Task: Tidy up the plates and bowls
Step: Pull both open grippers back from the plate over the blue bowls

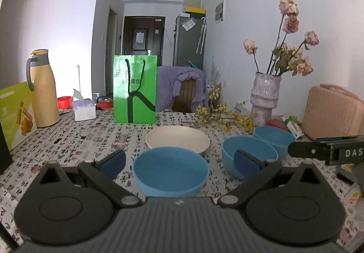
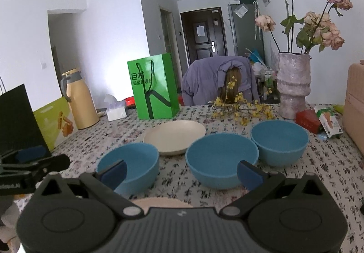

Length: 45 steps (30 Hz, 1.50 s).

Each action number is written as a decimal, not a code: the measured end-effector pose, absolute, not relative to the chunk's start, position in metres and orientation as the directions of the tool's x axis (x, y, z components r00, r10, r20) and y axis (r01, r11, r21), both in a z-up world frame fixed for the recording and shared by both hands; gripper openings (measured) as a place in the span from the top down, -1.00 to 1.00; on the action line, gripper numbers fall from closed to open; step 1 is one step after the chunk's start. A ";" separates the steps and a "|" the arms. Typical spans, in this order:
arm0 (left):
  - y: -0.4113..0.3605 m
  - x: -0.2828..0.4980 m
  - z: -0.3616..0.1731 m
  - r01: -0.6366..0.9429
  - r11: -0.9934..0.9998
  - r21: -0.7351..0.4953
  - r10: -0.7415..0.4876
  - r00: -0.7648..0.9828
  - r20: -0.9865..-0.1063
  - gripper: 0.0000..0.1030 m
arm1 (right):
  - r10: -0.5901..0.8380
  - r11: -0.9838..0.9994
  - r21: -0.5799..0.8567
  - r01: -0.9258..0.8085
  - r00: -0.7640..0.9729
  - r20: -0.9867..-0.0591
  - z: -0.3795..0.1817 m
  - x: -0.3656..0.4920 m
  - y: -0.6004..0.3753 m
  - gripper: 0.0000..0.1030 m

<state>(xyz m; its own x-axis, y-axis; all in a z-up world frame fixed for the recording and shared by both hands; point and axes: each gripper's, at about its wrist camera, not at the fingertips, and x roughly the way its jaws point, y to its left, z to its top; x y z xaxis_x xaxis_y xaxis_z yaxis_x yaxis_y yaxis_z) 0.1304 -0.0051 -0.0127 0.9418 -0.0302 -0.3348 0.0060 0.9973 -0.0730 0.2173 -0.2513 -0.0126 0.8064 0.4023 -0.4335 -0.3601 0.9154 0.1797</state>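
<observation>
1. Both tools are hovering low over the counter (image 2: 329,171); the left tool (image 1: 179,162) and the right tool (image 2: 182,173) are standing apart, holding nothing.
2. Three blue bowls are sitting in a row: left bowl (image 2: 132,162), middle bowl (image 2: 221,157), right bowl (image 2: 279,141).
3. A cream plate (image 2: 175,137) is lying just behind the left and middle bowls.
4. The bowls are appearing rigid, light, matte and probably not slippery; gripping one across its rim wall is advisable for nesting.
</observation>
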 end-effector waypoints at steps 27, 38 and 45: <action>0.036 0.220 0.046 -0.016 0.992 -0.129 -0.034 0.924 -0.382 -1.00 | 0.400 0.916 0.238 -0.322 0.778 -0.484 0.038 0.323 -0.228 -1.00; 0.056 0.280 0.043 -0.058 0.977 -0.206 -0.043 0.891 -0.452 -1.00 | 0.395 0.918 0.254 -0.304 0.739 -0.546 0.034 0.379 -0.200 -1.00; 0.069 0.318 0.039 -0.086 0.968 -0.236 -0.038 0.878 -0.477 -1.00 | 0.370 0.929 0.254 -0.271 0.718 -0.589 0.021 0.419 -0.182 -1.00</action>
<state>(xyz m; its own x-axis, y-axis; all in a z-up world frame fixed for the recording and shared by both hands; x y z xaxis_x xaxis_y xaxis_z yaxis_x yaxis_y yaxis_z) 0.3180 0.0690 0.0395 0.8783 -0.0384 -0.4766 -0.0856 0.9680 -0.2357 0.4191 -0.1817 0.0210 0.7184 0.3705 -0.5888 -0.2705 0.9285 0.2542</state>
